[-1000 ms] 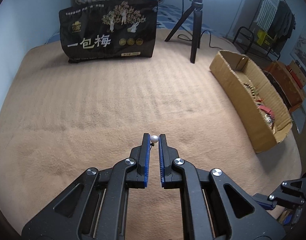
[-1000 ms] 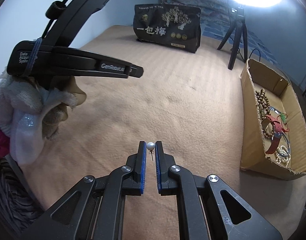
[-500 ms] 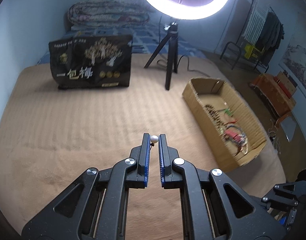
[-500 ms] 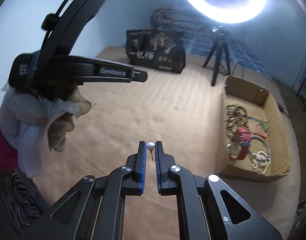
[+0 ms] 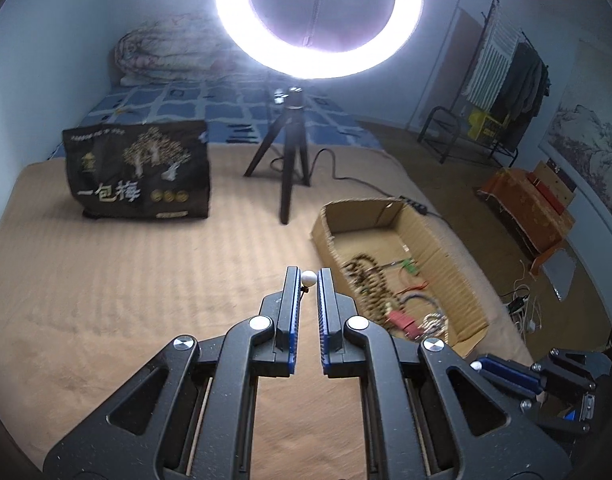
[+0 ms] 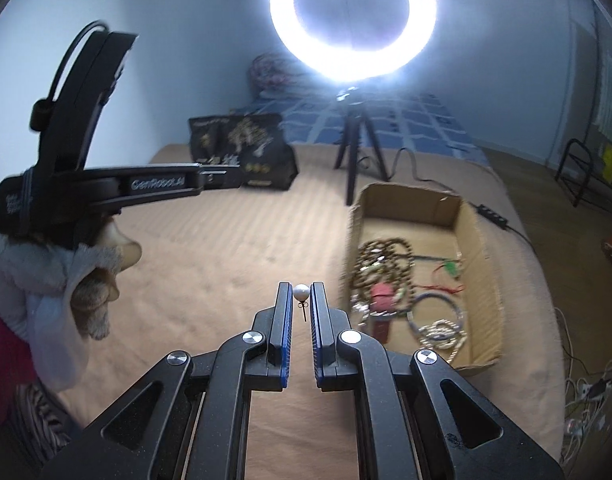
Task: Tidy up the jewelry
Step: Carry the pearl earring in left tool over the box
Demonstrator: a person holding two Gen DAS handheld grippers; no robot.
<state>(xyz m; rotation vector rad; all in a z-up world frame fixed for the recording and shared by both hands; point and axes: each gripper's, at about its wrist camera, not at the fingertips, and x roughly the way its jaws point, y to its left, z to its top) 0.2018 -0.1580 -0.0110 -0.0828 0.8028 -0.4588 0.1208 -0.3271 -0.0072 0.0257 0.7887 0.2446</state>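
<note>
Two pearl studs in play, one per gripper. Left gripper (image 5: 308, 280) pinches a pearl stud (image 5: 308, 279) at the fingertips; right gripper (image 6: 301, 293) pinches a second pearl stud (image 6: 300, 292), post hanging down between the jaws. Cardboard box (image 6: 481, 258) sits on the right of the tan blanket (image 5: 146, 264), bead strands (image 6: 379, 258) and bracelets already inside. My read: carry both over the box's near wall, get low, release one at a time so the studs don't bounce out. Left view is motion-blurred; box contents there hard to separate. Left stud's post barely visible.
</note>
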